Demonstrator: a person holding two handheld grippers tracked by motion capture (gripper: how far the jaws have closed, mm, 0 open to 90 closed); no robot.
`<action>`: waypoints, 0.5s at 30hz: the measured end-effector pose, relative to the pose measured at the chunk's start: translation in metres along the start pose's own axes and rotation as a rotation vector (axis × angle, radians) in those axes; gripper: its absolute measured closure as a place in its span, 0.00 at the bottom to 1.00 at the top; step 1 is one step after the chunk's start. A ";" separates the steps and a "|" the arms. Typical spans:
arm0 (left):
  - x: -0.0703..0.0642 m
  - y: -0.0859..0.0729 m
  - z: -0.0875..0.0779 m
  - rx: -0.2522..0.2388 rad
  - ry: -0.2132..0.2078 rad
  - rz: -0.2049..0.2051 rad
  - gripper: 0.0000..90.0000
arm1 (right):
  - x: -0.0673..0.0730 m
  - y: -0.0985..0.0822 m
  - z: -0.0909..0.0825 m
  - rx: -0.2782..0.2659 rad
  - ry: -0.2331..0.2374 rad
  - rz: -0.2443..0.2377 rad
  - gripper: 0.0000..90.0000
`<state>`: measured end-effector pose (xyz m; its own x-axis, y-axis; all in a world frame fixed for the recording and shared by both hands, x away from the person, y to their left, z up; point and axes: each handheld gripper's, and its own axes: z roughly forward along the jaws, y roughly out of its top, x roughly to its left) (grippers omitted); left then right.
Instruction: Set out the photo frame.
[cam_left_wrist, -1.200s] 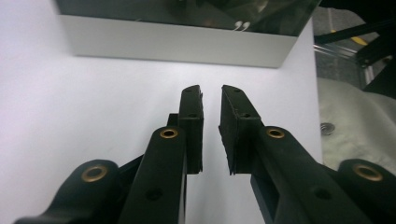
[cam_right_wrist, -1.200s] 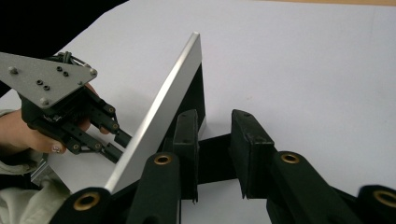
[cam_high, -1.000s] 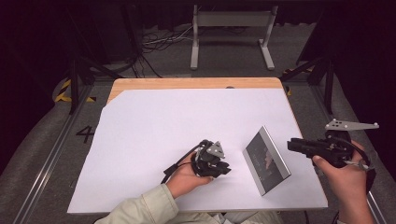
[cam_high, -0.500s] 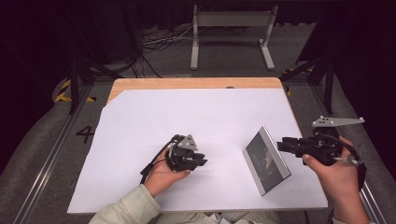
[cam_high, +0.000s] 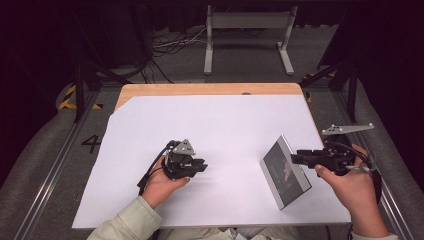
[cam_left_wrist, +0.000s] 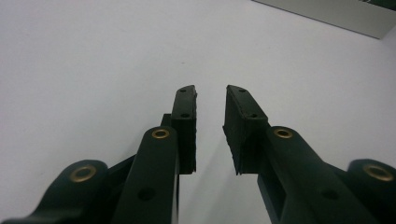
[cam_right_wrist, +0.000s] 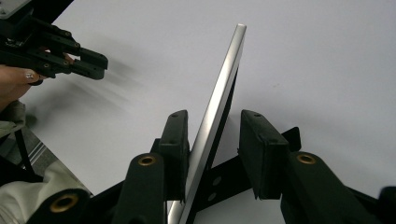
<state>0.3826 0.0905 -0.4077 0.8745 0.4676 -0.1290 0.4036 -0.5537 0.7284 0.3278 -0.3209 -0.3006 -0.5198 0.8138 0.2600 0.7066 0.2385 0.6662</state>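
Looking from above: left gripper (cam_high: 192, 165) pulled back from tablet (cam_high: 285, 172) near bench's (cam_high: 225, 120) right front corner. Along left gripper: jaws just opened, empty. Along right gripper (cam_right_wrist: 217, 154): jaws just loosened, straddling tablet's edge, one pad touching, grip uncertain.

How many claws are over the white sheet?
2. The left claw hovers left of centre, pointing toward the grey panel. The right claw reaches in from the right, straddling the panel's edge.
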 end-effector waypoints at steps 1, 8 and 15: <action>0.001 0.000 0.000 -0.002 0.000 0.001 0.83 | 0.000 0.000 0.000 0.004 -0.002 0.010 0.70; 0.001 0.000 0.001 0.001 -0.001 -0.004 0.83 | 0.003 0.001 0.004 0.043 -0.010 0.085 0.72; 0.001 0.000 0.002 0.004 -0.001 0.002 0.83 | 0.005 0.002 0.010 0.086 -0.016 0.104 0.76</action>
<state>0.3839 0.0900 -0.4089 0.8753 0.4661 -0.1285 0.4032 -0.5570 0.7261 0.3310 -0.3110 -0.3045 -0.4342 0.8448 0.3127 0.7954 0.1966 0.5734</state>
